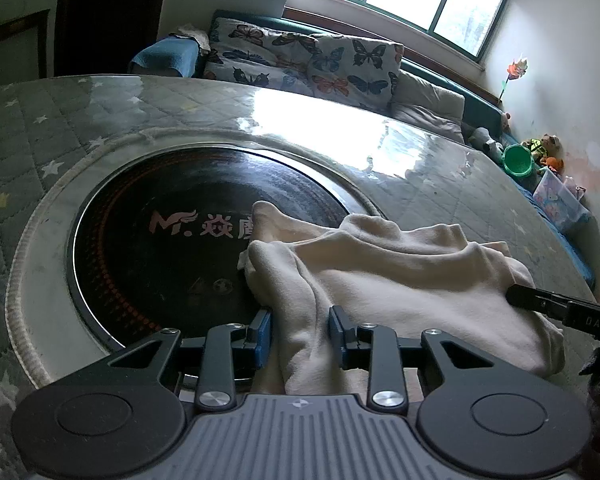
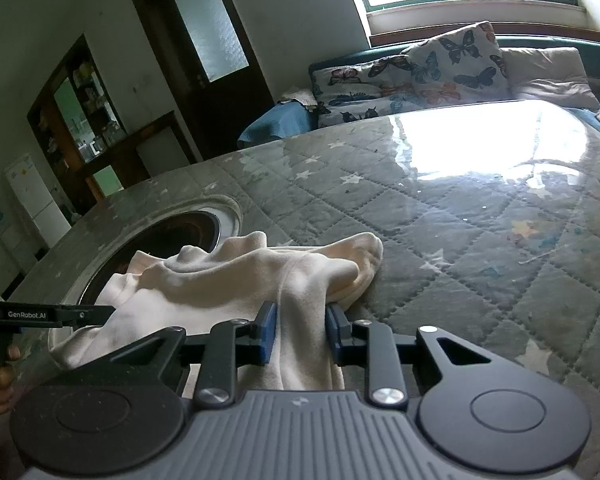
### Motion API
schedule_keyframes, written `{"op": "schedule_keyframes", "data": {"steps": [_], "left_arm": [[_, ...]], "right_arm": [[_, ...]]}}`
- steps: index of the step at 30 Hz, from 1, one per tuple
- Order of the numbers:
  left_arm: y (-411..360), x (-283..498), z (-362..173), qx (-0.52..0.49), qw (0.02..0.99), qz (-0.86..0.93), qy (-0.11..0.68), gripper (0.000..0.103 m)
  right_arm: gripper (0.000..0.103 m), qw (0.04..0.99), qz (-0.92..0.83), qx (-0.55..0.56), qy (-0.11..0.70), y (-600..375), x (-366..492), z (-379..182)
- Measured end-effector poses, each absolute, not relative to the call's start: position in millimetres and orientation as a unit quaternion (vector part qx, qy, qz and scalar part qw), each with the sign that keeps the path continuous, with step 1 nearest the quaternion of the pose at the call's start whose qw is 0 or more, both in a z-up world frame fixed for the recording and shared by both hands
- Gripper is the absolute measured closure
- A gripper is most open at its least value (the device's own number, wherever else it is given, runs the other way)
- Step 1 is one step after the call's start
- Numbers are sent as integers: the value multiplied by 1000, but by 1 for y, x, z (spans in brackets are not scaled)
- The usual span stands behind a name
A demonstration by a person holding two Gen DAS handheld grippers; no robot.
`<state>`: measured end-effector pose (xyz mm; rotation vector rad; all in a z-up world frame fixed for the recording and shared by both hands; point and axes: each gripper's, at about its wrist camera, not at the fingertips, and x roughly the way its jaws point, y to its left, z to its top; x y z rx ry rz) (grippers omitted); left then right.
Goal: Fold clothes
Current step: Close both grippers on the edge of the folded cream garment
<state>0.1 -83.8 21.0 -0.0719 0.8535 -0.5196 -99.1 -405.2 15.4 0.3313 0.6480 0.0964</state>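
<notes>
L gripper [image 1: 300, 334] clamps a bunched fold of the cream garment [image 1: 400, 276] between blue pads, lower centre. R gripper [image 2: 300, 330] likewise pinches it. Garment lies crumpled mid-frame, partly over the black round cooktop [image 1: 160, 248] set in the quilted star-print table cover [image 2: 460, 220].
</notes>
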Motion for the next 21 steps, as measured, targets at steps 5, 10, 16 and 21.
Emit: {"op": "schedule_keyframes", "data": {"steps": [5,10,16,21], "left_arm": [[-87,1,23,-31,877,-252,407,72],[-91,2,22,-28,877,-257,405,72],[-98,6,23,-20,877,-261,404,72],[-111,7,24,-7,878,-268,397,77]], "right_arm": [[80,935,44,161,314,-406,-101,16],[81,937,37,155,311,-405,-104,18],[83,939,29,155,307,-407,-109,20],[84,941,14,152,302,-411,-117,22]]}}
